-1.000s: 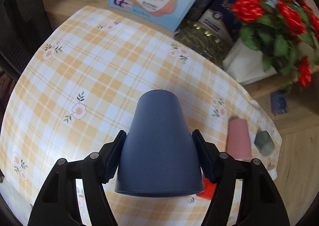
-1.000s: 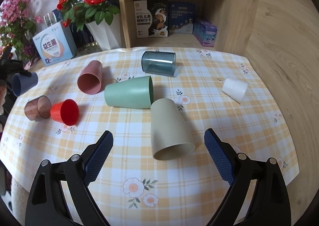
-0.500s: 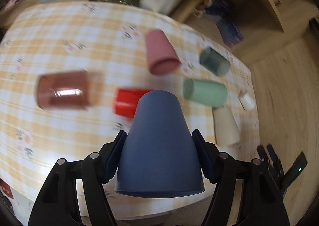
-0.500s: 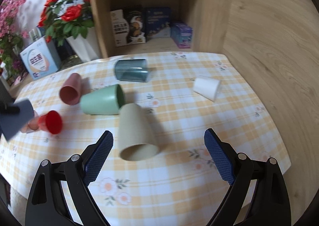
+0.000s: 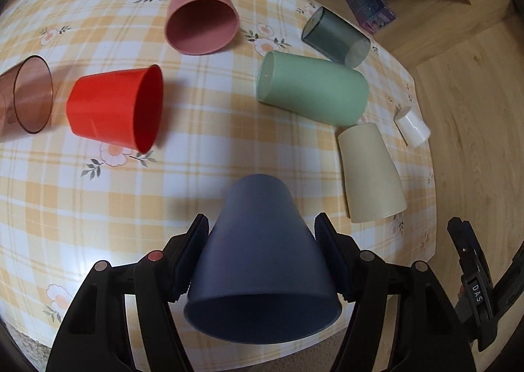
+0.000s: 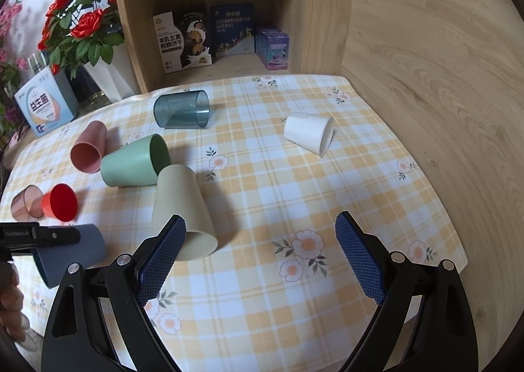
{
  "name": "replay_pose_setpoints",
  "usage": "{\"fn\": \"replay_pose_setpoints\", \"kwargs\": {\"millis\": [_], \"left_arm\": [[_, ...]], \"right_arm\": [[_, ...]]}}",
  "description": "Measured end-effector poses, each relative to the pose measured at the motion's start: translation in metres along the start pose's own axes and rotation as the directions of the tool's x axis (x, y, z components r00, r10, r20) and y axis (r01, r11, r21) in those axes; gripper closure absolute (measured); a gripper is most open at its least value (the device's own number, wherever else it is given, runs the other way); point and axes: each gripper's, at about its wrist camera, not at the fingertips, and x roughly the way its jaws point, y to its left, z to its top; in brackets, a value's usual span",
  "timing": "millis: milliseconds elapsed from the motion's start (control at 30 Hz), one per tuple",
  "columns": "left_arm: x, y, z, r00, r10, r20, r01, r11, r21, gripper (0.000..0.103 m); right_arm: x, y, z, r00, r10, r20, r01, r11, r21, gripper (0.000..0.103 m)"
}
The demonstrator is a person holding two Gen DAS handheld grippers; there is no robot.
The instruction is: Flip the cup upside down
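Gripping the dark blue cup [image 5: 262, 260] by its sides, the left gripper [image 5: 262, 254] has both blue pads pressed against the cup wall, with the open mouth turned toward the camera and the closed base pointing away over the table [image 5: 203, 162]. From the right wrist view the same blue cup [image 6: 70, 252] shows at the near left edge of the checked cloth, held tilted, and I cannot tell whether it touches the cloth or hangs just above it. The right gripper [image 6: 260, 260] has its fingers spread wide apart with nothing between them, poised above the near part of the table [image 6: 344, 175].

Spread across the cloth, all lying on their sides, are the other cups: a beige cup [image 5: 371, 175] just right of the held one, a small white cup [image 5: 412, 127] near the table's right edge, a green cup [image 5: 311, 90] touching or nearly touching the beige one, a smoky grey-blue cup [image 5: 335, 36] beyond it, a pink cup [image 5: 201, 14] with its mouth facing this way, a red cup [image 5: 114, 108], and a clear brownish cup [image 5: 24, 95] at the far left. Behind the table stand a wooden shelf [image 6: 327, 11] with boxes, red roses [image 6: 83, 24] in a white vase, and a blue-and-white box [image 6: 44, 106]
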Motion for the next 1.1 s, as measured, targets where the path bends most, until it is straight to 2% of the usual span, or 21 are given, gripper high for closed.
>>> {"fn": "replay_pose_setpoints", "kwargs": {"millis": [233, 467, 533, 600, 667, 733, 900, 1000, 1067, 1100], "left_arm": [[0.031, -0.007, -0.013, 0.992, -0.046, -0.118, 0.041, 0.998, -0.042, 0.039], [0.050, -0.020, -0.020, 0.981, -0.099, -0.165, 0.087, 0.993, -0.076, 0.039], [0.051, -0.024, -0.021, 0.981, -0.097, -0.168, 0.089, 0.994, -0.057, 0.039], [0.047, -0.025, -0.022, 0.985, -0.094, -0.147, 0.089, 0.995, -0.039, 0.038], [0.040, -0.024, -0.021, 0.986, -0.112, -0.126, 0.107, 0.993, -0.042, 0.027], [0.027, -0.019, -0.020, 0.988, -0.119, -0.093, 0.115, 0.992, -0.047, 0.023], [-0.008, -0.007, -0.017, 0.996, -0.089, -0.005, 0.089, 0.996, -0.024, 0.020], [-0.041, 0.010, -0.017, 0.994, -0.063, 0.085, 0.062, 0.998, 0.013, 0.017], [-0.064, 0.024, -0.020, 0.987, -0.031, 0.159, 0.028, 0.999, 0.021, 0.017], [-0.078, 0.032, -0.024, 0.978, -0.013, 0.210, 0.008, 1.000, 0.024, 0.017]], "right_arm": [[0.000, -0.004, -0.001, 1.000, -0.005, -0.003, 0.005, 1.000, 0.009, 0.013], [0.000, -0.008, -0.001, 1.000, -0.009, -0.020, 0.009, 1.000, 0.014, 0.013], [-0.001, -0.008, -0.001, 1.000, -0.007, -0.023, 0.007, 1.000, 0.014, 0.013], [-0.003, -0.008, -0.001, 1.000, -0.004, -0.024, 0.004, 1.000, 0.010, 0.013], [-0.005, -0.008, -0.002, 1.000, 0.001, -0.029, -0.001, 1.000, 0.007, 0.013], [-0.006, -0.006, -0.003, 0.999, 0.002, -0.036, -0.002, 1.000, 0.005, 0.013], [-0.014, 0.002, -0.002, 0.999, 0.027, -0.037, -0.027, 1.000, -0.006, 0.013], [-0.021, 0.009, 0.000, 0.999, 0.034, -0.022, -0.034, 0.999, -0.035, 0.013], [-0.026, 0.016, 0.001, 0.999, 0.046, -0.015, -0.047, 0.997, -0.064, 0.013], [-0.027, 0.020, 0.001, 0.998, 0.060, -0.016, -0.061, 0.995, -0.076, 0.013]]}}
